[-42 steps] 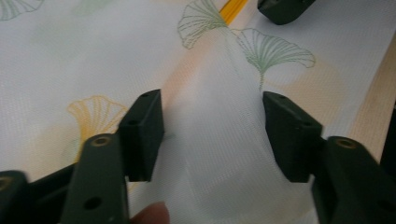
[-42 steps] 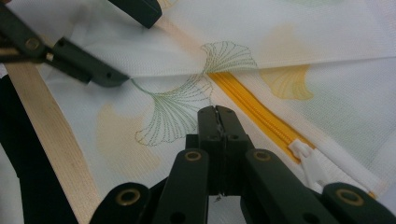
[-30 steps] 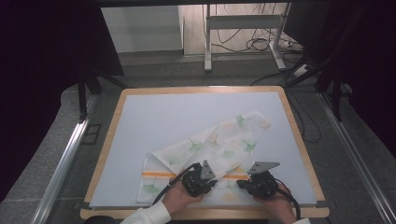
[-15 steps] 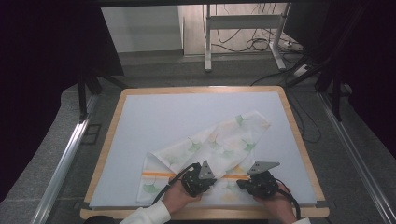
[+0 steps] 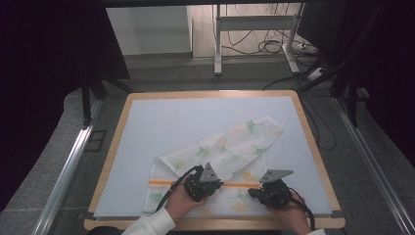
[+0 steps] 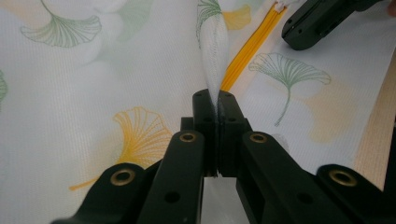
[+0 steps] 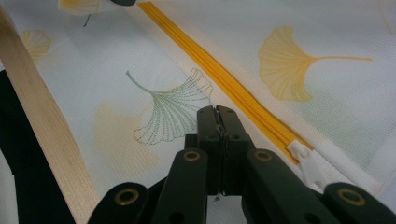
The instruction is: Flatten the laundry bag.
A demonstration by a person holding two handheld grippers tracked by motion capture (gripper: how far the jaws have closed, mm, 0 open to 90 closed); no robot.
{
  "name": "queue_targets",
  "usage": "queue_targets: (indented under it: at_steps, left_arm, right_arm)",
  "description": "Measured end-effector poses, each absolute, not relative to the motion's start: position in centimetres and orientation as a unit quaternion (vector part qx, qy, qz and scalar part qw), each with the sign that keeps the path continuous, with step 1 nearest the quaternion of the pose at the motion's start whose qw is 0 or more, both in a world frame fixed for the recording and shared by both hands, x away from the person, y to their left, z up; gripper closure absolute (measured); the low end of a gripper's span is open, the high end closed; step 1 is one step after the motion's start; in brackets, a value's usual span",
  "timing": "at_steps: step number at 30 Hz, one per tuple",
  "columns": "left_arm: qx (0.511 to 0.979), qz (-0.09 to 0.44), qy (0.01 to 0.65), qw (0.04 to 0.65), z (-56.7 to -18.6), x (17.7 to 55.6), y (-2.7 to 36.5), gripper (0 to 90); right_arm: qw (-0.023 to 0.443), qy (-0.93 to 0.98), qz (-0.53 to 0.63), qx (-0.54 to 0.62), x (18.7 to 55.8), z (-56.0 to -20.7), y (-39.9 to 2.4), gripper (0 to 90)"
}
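Mesh bag (image 5: pixel 220 152) near table front edge (image 5: pixel 215 223) (far half bare).

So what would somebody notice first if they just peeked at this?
Probably the white mesh bag with ginkgo leaves printed on it, lying slantwise across the table. Next, its bright orange zipper near the front edge. There the left gripper is shut on a pinched-up fold of the bag, with the right gripper shut beside the zipper.
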State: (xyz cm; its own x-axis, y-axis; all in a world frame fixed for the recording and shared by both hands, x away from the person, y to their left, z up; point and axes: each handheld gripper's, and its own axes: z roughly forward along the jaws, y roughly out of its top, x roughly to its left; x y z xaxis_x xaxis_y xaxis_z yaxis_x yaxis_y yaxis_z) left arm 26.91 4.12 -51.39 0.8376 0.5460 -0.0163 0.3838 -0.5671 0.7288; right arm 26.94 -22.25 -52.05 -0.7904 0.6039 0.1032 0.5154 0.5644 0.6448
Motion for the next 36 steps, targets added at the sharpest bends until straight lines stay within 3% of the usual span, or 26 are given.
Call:
queue_targets:
  at_steps: [36]
  left_arm:
    - [0.854,0.129,0.297,0.406,-49.5,29.3,8.0,89.4]
  right_arm:
    - [0.065,0.883,0.343,0.314,27.0,-52.1,-22.3,89.1]
